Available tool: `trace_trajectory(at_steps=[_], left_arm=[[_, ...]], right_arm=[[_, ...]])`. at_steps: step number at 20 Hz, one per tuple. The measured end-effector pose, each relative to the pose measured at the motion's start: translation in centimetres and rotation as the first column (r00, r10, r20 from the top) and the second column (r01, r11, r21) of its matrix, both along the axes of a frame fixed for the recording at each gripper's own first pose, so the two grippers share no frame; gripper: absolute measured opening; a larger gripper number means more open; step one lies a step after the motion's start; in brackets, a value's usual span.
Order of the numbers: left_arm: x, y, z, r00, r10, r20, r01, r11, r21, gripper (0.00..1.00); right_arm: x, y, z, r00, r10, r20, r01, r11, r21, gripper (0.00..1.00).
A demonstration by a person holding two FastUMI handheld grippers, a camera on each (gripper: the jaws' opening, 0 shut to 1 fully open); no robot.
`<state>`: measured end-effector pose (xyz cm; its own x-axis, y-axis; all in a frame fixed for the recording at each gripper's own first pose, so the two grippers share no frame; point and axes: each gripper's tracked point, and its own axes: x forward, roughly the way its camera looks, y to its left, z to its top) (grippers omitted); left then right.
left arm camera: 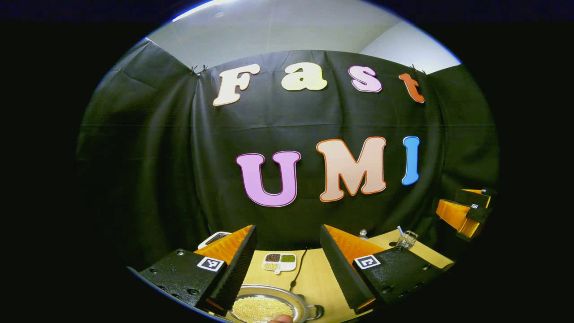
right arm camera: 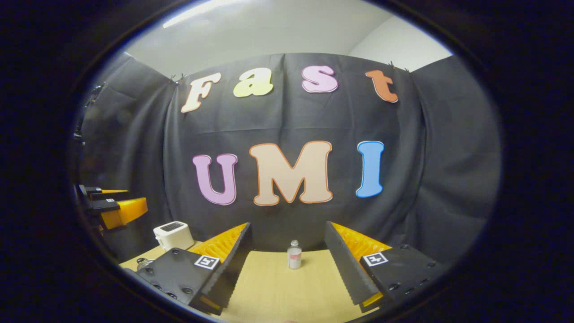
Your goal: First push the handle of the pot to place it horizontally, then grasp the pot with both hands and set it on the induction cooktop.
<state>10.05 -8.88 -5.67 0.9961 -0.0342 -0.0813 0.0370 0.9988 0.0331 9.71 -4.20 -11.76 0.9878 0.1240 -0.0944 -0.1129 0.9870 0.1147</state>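
Observation:
A metal pot (left arm camera: 264, 308) holding yellow grains sits on the wooden table (left arm camera: 314, 280) at the bottom of the left gripper view. It lies low between my left gripper's fingers, and a loop handle (left arm camera: 315, 311) sticks out on its right side. My left gripper (left arm camera: 287, 231) is open above the pot and holds nothing. My right gripper (right arm camera: 288, 226) is also open and empty, raised over bare table. Each gripper shows in the other's view: the right gripper (left arm camera: 466, 211) at the far right, the left gripper (right arm camera: 112, 206) at the far left.
Beyond the pot lie a white sectioned dish of grains (left arm camera: 279, 261) and a black cable (left arm camera: 298, 269). A white appliance (right arm camera: 172, 234) stands at the back left, a small bottle (right arm camera: 294, 254) at the back middle, a glass cup (left arm camera: 406, 240) at the back right. A fingertip (left arm camera: 282, 319) touches the frame's bottom edge.

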Motion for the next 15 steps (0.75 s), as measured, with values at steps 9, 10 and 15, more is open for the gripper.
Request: trace_trajectory(at_steps=[9,10,15], left_arm=[[-3.2,-7.1,1.2,0.995,0.093,0.033,-0.094,0.995,0.039,0.93],[-3.3,-7.8,1.3,0.995,0.091,0.035,-0.093,0.995,0.042,0.93],[-2.7,-11.3,2.1,0.997,0.058,0.056,-0.060,0.998,0.027,0.90]], right_arm=[[0.7,-6.7,0.6,0.995,0.096,0.040,-0.096,0.995,0.017,0.93],[0.7,-7.3,0.6,0.995,0.095,0.042,-0.096,0.995,0.019,0.93],[0.7,-11.0,0.6,0.997,0.058,0.052,-0.059,0.998,0.018,0.93]])
